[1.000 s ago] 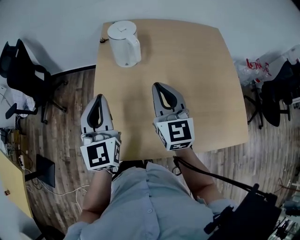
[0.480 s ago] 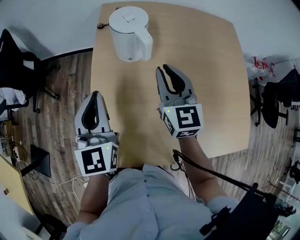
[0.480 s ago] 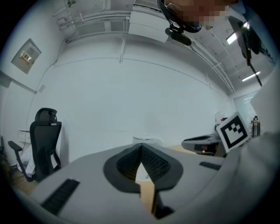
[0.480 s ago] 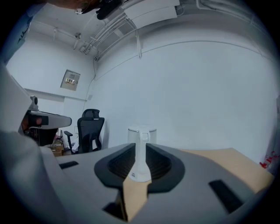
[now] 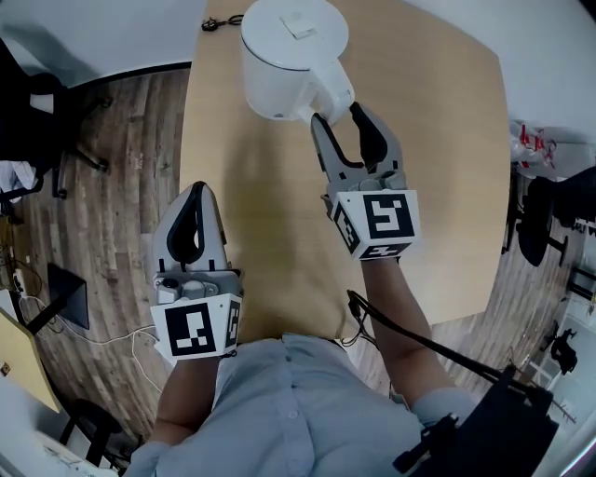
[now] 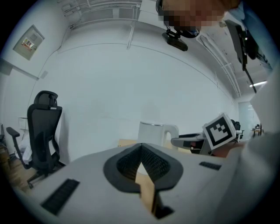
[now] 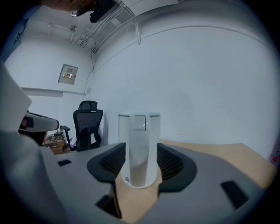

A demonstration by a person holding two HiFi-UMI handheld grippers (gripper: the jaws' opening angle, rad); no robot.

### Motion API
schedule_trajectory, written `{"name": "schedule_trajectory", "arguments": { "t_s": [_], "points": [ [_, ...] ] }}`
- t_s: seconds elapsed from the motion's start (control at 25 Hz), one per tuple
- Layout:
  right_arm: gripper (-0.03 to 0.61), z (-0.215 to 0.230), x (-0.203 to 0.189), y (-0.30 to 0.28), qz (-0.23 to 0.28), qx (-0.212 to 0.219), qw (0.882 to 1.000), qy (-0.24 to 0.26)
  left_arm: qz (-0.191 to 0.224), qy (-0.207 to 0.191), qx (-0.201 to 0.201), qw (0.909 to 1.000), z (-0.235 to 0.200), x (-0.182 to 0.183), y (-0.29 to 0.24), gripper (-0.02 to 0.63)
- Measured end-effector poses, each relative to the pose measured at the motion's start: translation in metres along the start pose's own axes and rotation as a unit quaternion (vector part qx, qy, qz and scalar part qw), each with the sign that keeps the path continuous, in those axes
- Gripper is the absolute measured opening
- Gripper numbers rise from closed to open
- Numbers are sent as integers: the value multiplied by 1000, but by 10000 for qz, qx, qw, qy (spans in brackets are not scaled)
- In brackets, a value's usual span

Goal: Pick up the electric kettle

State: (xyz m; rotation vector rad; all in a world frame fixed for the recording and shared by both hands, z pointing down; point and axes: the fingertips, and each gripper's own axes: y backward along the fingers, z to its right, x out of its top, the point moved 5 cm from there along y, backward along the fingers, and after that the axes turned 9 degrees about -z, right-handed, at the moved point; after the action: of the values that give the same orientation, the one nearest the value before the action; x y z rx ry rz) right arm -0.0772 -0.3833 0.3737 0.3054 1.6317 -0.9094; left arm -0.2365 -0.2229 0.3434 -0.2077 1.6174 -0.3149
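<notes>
Two grippers over a light wooden worktop [image 5: 438, 140].

- White electric kettle [image 5: 289, 56]: upright at the far edge of the worktop, towards the left corner, lid closed. Its handle [image 5: 335, 91] faces the person.
- Right gripper [image 5: 341, 116]: reached forward to the kettle, jaws wide apart, one on either side of the handle. In the right gripper view the handle stands upright between the two black pads [image 7: 107, 162], with a gap visible on each side; the jaws are not closed on it. Kettle base sits on the worktop.
- Left gripper [image 5: 196, 191]: held back near the worktop's near-left edge, well apart from the kettle. Jaws closed together, tips meeting, nothing between them. Its view shows the kettle ahead and the right gripper's marker cube [image 6: 221, 130] beside it.
- Black cord [image 5: 222, 20] lies at the far-left corner, just beside the kettle.
- Black office chair [image 6: 43, 127] stands on the wood floor left of the worktop.
</notes>
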Motion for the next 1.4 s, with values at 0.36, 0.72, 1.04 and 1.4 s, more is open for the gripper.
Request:
{"name": "schedule_trajectory", "arguments": {
  "t_s": [0.36,0.72,1.04,1.4],
  "points": [
    [216,8,7,-34,107,54,9999,-44,-227,105,-12,9997,-7,-13,-20,0],
    [212,6,13,-41,260,149,9995,20,-337,160,61,9993,-12,-18,-28,0],
    [140,2,12,-43,243,48,9997,34,-340,147,95,9993,-15,-20,-22,0],
    [104,13,31,-50,804,245,9964,-123,-275,124,198,9993,-15,-17,-13,0]
  ]
}}
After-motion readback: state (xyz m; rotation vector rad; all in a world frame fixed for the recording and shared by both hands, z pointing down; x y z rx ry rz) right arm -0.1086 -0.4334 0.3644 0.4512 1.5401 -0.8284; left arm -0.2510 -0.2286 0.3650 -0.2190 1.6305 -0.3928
